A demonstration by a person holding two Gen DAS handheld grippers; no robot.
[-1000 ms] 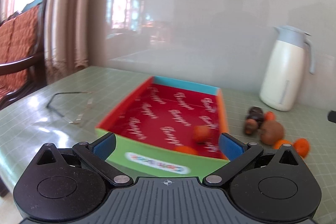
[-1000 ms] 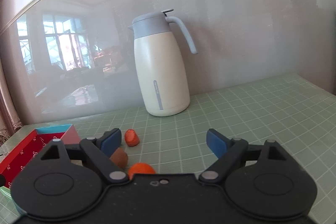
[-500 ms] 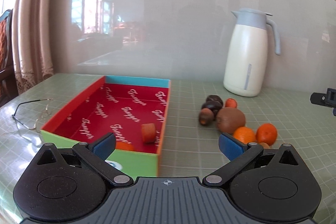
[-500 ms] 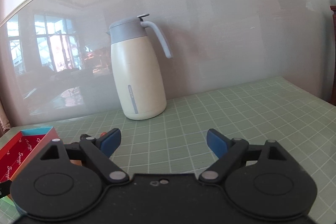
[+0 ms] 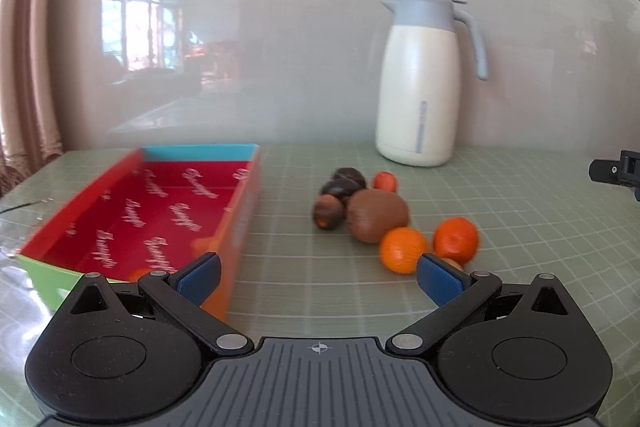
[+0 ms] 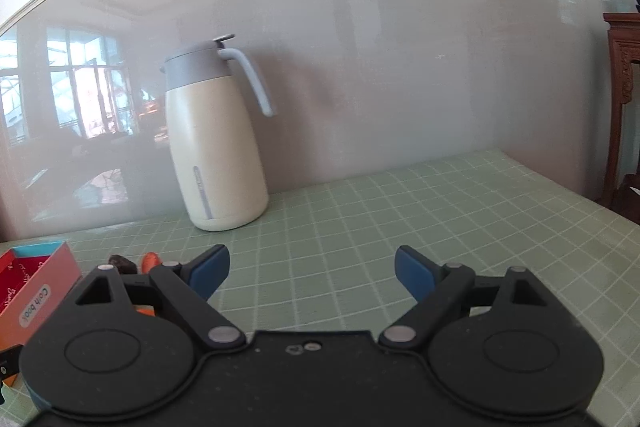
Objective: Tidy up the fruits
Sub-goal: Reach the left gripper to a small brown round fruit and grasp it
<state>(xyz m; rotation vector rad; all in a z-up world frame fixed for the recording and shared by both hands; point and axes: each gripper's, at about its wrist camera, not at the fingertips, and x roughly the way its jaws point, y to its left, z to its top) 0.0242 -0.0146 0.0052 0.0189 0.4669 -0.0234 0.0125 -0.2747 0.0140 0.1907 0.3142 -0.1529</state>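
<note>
- Swinging across the table, the left gripper (image 5: 318,277) now faces the loose pile of fruit instead of the red tray (image 5: 240,205), which has slid from the middle of its view a second ago to the left side; the tray's near corner sits just beside the left blue pad
- Both jaws of the left gripper stand wide apart with nothing between them; the right gripper (image 6: 312,269) is likewise spread and empty, over bare green checked cloth (image 6: 400,219)
- In the right wrist view the cream jug (image 6: 214,155) has drifted leftward and then back toward centre, so that hand is travelling too; its aim is away from the fruit, only a dark piece and an orange sliver showing at its left
- Largest of the pile is the brown kiwi (image 5: 376,215), touching the dark plums (image 5: 342,187) behind it; two oranges (image 5: 402,249) lie nearest the left gripper's right pad
- Inside the tray some orange pieces (image 5: 200,245) seem to lie by the near wall, though blur makes the count unsure
- My reading: sorting is partly done, and the left hand is lining up for the next pick, probably an orange
</note>
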